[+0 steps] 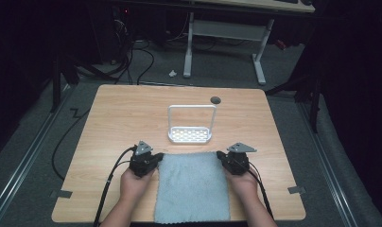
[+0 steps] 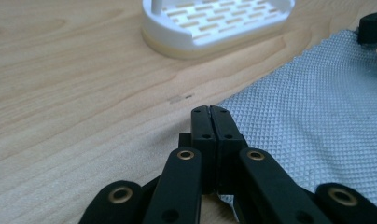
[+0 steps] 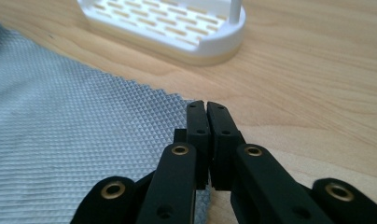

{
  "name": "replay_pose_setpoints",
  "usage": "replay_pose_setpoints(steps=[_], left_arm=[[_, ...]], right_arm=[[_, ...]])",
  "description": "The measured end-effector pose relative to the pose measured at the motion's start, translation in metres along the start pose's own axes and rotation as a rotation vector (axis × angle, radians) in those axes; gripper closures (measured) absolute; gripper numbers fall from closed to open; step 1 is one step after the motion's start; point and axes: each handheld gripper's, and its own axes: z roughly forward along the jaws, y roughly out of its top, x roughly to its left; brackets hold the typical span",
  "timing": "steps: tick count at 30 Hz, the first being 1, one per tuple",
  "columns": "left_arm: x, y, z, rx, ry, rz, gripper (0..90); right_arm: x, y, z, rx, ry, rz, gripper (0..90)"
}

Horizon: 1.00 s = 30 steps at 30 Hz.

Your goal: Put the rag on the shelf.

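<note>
A light grey-blue textured cloth point(image 1: 191, 187) lies flat on the near half of the wooden table point(image 1: 118, 118). My left gripper point(image 1: 158, 156) sits at its far left corner, my right gripper point(image 1: 221, 155) at its far right corner. In the left gripper view the jaws point(image 2: 210, 110) are pressed together right at the corner of the cloth point(image 2: 317, 116), which runs under them. In the right gripper view the jaws point(image 3: 205, 105) are likewise closed at the corner of the cloth point(image 3: 60, 116). Both corners appear pinched, and the cloth still rests flat.
A white slotted tray with a tall loop handle point(image 1: 190, 135) stands just beyond the cloth, close ahead of both grippers point(image 2: 214, 28) point(image 3: 177, 28). A small dark round hole point(image 1: 215, 100) marks the table's far side. Bare wood lies to the left and right.
</note>
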Motion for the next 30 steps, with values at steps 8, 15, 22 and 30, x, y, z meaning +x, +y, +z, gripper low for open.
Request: replay_pose_setpoints(steps=[8, 15, 22, 30], left_arm=[[-0.004, 0.001, -0.013, -0.108, -0.008, -0.004, 89.2], [-0.011, 0.006, -0.024, -0.220, 0.025, -0.012, 89.0], [-0.024, 0.017, -0.042, -0.311, 0.054, 0.060, 89.0], [-0.029, 0.028, -0.060, -0.403, 0.058, 0.069, 89.1]], right_arm=[[0.005, 0.005, -0.018, -0.100, -0.018, -0.018, 89.5], [0.010, 0.009, -0.028, -0.167, -0.017, -0.033, 89.5], [0.015, 0.016, -0.046, -0.260, -0.016, -0.060, 89.6], [0.021, 0.028, -0.066, -0.352, -0.027, -0.067, 89.6]])
